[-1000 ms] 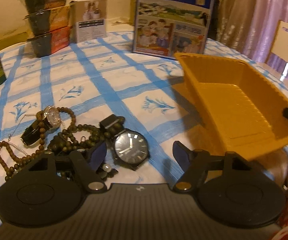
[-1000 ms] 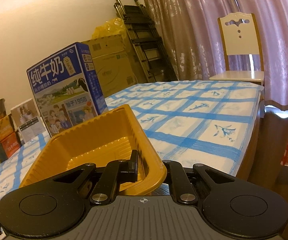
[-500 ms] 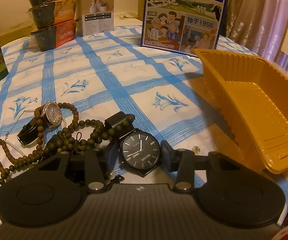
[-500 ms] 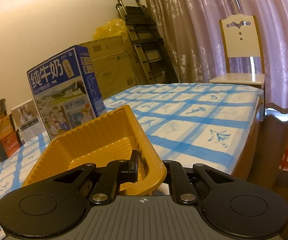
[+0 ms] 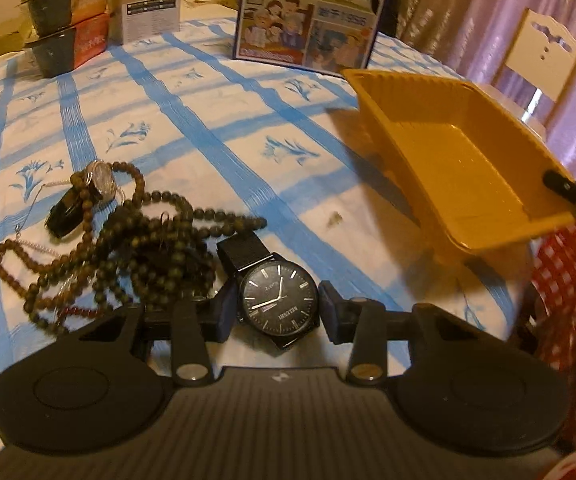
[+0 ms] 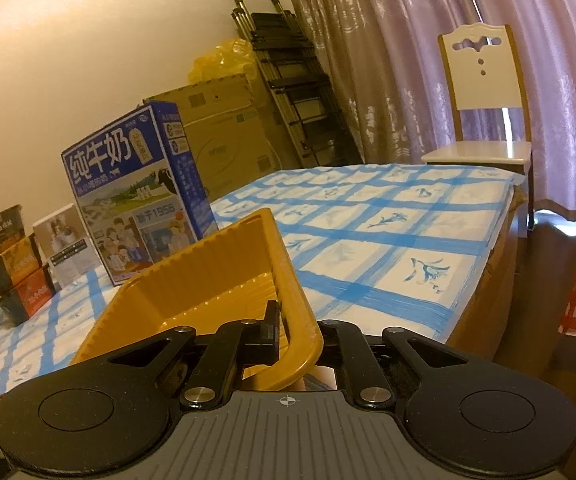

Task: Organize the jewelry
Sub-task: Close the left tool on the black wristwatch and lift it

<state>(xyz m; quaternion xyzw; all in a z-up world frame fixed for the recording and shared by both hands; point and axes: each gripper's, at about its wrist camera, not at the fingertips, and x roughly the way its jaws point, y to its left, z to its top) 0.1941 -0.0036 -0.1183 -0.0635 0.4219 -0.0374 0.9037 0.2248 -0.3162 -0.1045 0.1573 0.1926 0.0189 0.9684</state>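
The left gripper [image 5: 279,312], wide a moment before, had just closed its jaws until both pads hugged the black watch [image 5: 279,299] sitting right between them, so it was ready to go into the yellow tray [image 5: 454,160], which the right gripper [image 6: 288,330] pinched by its rim, tipped up.

You can read 纯牛奶 in big white characters on the blue milk carton [image 6: 135,196], with 1956 printed lower on its front. The black watch [image 5: 279,305] dial text is too small to read.
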